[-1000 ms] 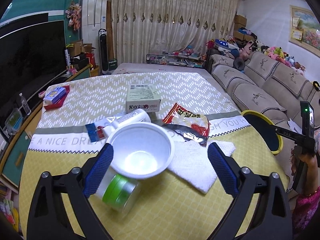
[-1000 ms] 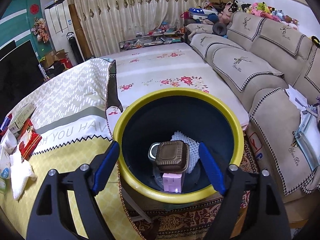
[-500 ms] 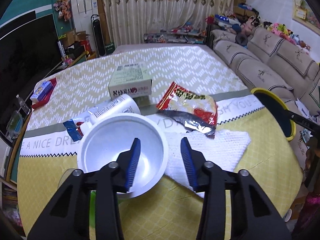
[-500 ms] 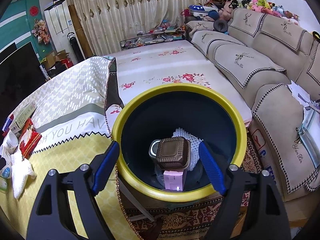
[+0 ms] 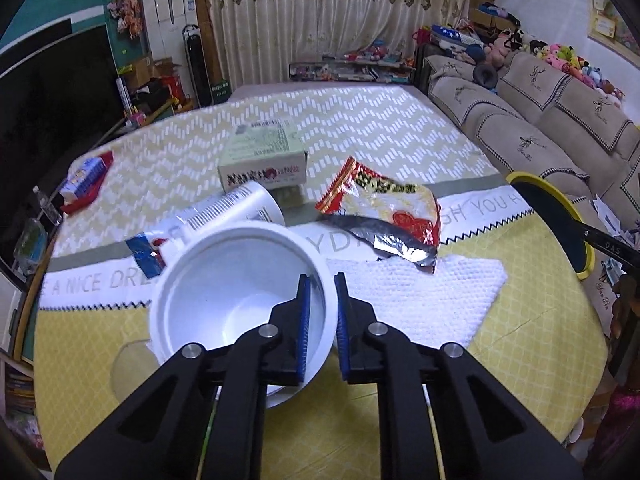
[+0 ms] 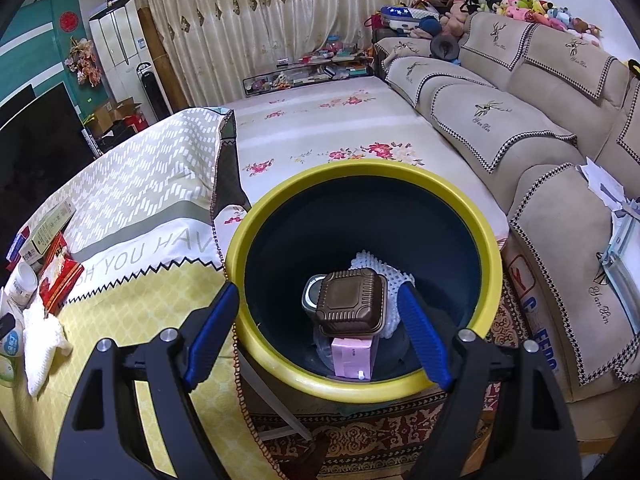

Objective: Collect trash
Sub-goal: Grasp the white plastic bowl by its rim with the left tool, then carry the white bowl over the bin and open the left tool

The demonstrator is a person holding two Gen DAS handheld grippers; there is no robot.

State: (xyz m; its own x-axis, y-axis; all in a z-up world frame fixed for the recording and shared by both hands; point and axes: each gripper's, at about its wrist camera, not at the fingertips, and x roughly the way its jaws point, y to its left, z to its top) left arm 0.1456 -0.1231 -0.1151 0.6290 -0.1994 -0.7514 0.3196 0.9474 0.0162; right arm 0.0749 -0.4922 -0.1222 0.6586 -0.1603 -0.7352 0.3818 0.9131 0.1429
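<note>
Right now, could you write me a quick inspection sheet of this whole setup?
Surface: table under a yellow patterned cloth, a white towel lying on it.
Job's things: white plastic bowl; red snack wrapper; white tube; green-white carton; dark bin with yellow rim holding a brown square container and a pink box.
Clutter: a blue-and-red packet at the table's far left edge.
Grippers: left hand-held gripper shut on the bowl's rim; right hand-held gripper open, astride the bin's near rim.
Cables: nothing seen.
Surroundings: beige sofa, curtains, plush toys.
</note>
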